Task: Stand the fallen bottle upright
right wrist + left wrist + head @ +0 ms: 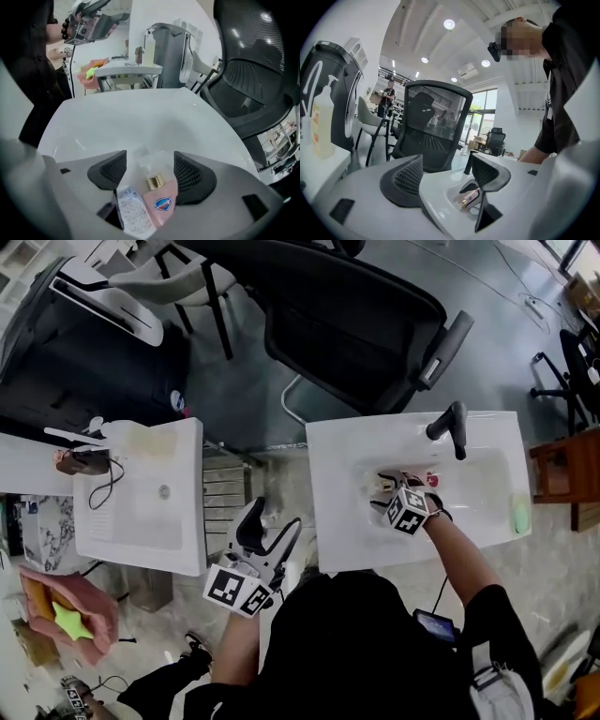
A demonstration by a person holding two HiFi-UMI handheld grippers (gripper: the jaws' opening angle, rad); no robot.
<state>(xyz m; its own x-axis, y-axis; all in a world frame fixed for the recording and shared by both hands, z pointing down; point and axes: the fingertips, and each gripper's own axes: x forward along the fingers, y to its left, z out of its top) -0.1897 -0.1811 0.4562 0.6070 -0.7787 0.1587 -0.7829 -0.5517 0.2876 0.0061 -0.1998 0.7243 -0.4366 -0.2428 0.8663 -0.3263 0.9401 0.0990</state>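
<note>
White porcelain is filling most of the right gripper view: a basin (pixel 140 117), into which the right gripper (pixel 149 169) is reaching. Its jaws are standing apart, and the bottle (pixel 157 199) is lying between them on the basin's bottom. The frame-right pad is sitting right at the bottle's shoulder and the frame-left pad is just beside the label, but the gap is as wide as on the other tool, so nothing is being squeezed. The bottle is lying on its side with its long axis running along the line of the jaws. Its pump end is pointing away from the camera, toward the top of the frame, and its body is running down under the gripper at the bottom edge. It is showing a pale pink body with a blue oval logo, a white printed label on the frame-left face, a gold collar and a pale pump head. In the head view the left gripper (pixel 272 521) is hovering at lower centre, jaws spread and holding nothing, over the gap between this basin and a second basin (pixel 141 521) at the left. A black faucet (pixel 450 427) is rising at the first basin's top edge, and a black office chair (pixel 356 324) is standing beyond it.
</note>
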